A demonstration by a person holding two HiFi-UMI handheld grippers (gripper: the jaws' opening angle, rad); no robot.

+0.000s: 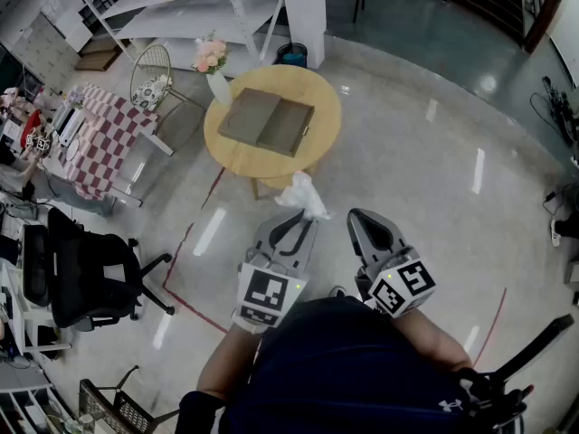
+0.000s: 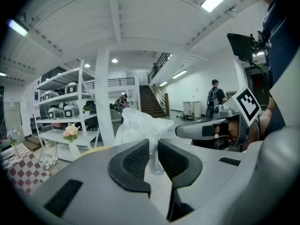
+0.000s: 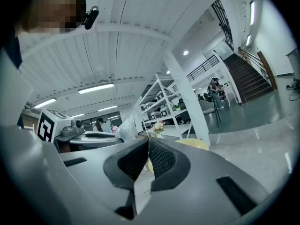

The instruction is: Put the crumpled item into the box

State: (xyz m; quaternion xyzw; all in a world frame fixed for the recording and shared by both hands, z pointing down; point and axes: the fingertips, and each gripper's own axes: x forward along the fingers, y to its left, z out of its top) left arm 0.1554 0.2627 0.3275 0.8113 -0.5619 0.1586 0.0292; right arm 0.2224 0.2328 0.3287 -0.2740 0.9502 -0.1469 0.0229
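Note:
A crumpled white plastic bag (image 1: 302, 195) (image 2: 140, 127) sticks up from my left gripper (image 1: 299, 217) (image 2: 153, 154), whose pads are shut on its lower part. My right gripper (image 1: 362, 221) (image 3: 146, 159) is beside it, shut with nothing between its pads; the bag (image 3: 126, 129) shows to its left in the right gripper view. The open flat brown box (image 1: 267, 120) lies on the round wooden table (image 1: 317, 147) ahead of both grippers, some way off across the floor.
A vase of pink flowers (image 1: 213, 64) (image 2: 71, 135) stands at the table's left edge. A wire chair (image 1: 152, 78), a checkered table (image 1: 99, 134), a black office chair (image 1: 81, 274) and white shelves (image 1: 194, 7) are to the left. People stand far off by the stairs (image 2: 215, 97).

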